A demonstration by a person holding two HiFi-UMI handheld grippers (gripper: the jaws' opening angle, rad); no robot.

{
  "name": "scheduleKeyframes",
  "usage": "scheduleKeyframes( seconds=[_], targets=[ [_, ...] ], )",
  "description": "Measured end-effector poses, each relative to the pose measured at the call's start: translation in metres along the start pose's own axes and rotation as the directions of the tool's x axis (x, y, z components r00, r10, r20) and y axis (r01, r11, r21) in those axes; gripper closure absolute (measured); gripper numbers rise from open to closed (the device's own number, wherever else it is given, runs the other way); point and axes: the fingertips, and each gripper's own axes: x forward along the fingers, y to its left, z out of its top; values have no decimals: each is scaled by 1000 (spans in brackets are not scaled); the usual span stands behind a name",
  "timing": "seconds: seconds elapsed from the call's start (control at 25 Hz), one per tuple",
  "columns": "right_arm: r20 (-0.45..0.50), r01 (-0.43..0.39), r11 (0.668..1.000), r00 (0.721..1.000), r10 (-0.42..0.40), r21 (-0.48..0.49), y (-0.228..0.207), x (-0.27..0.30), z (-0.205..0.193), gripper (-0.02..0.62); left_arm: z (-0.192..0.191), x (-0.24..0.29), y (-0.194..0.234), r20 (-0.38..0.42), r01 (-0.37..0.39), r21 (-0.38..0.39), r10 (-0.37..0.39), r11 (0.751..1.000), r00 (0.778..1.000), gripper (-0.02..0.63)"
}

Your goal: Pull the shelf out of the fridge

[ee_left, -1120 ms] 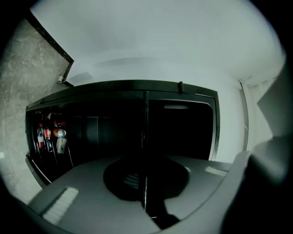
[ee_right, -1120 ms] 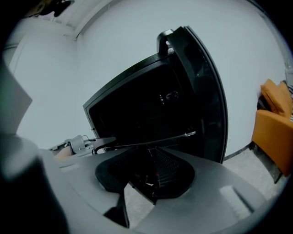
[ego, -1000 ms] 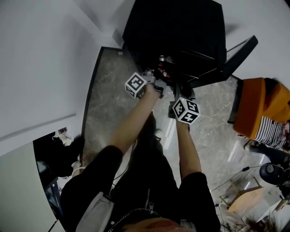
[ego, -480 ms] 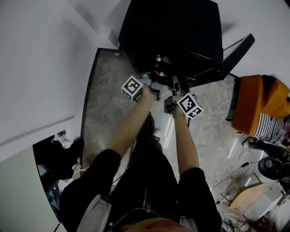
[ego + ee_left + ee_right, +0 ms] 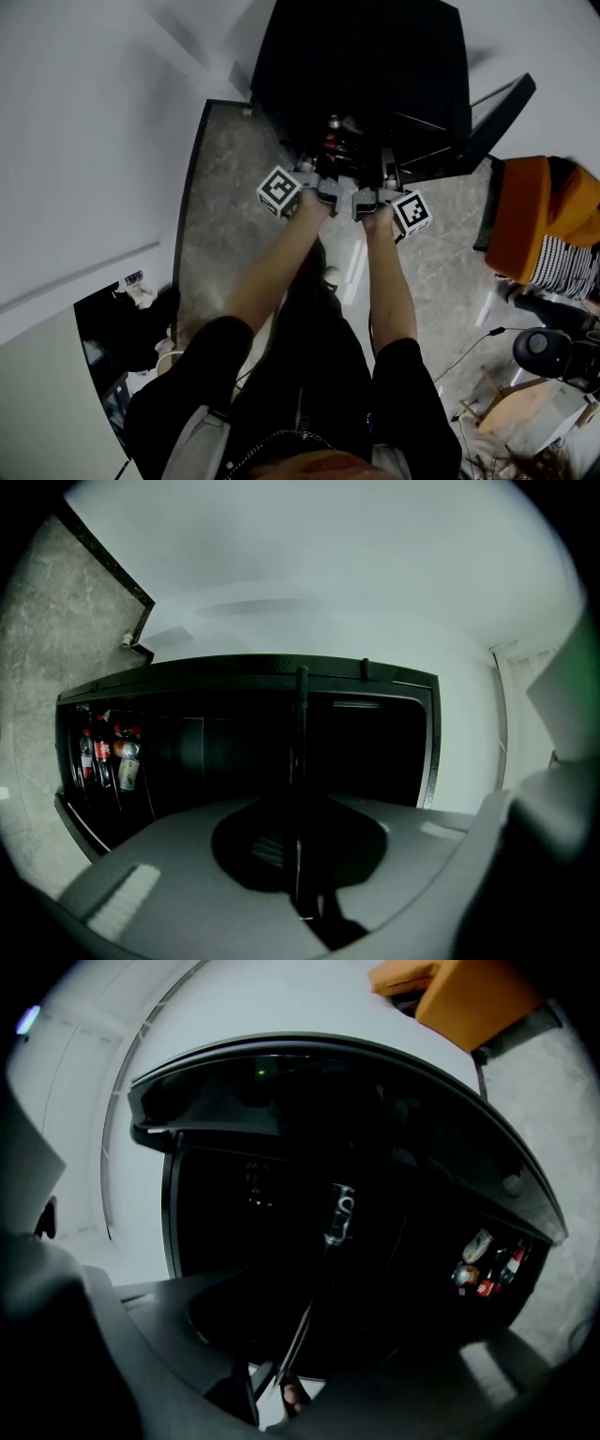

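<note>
The black fridge (image 5: pixel 375 66) stands open so its thin dark shelf (image 5: pixel 300 761), inside near the front, can slide out. The left gripper (image 5: pixel 328 187) clamps its jaws on the near edge to pull. The right gripper (image 5: pixel 373 195) has jaws that have just been closing but stand apart astride the edge. Only the gripper views show this; the head view hides it.

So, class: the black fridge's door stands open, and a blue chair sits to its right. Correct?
No: the chair is orange, not blue; the head view shows it. The door of the black fridge stands open, with the chair to its right.
</note>
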Motion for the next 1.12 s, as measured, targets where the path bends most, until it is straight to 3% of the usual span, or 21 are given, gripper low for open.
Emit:
scheduleKeyframes(
  seconds=[0.2,0.52,0.64,0.76,1.12],
  targets=[
    [38,-25,995,999,22,95,-10,5,9,562,1,-1,1,7,-2,17,2,1000,1000,583],
    [42,-20,993,999,16,115,-15,5,9,569,39,4,-4,80,46,58,-51,997,995,548],
    [37,-22,994,999,19,108,-16,5,7,569,54,9,-1,83,21,45,-25,999,996,564],
    [36,-22,995,999,19,101,-16,6,9,569,54,11,2,67,3,42,-6,999,998,578],
    [83,-35,991,996,25,128,-18,0,28,569,52,8,-6,60,60,14,-61,998,996,584]
  ],
)
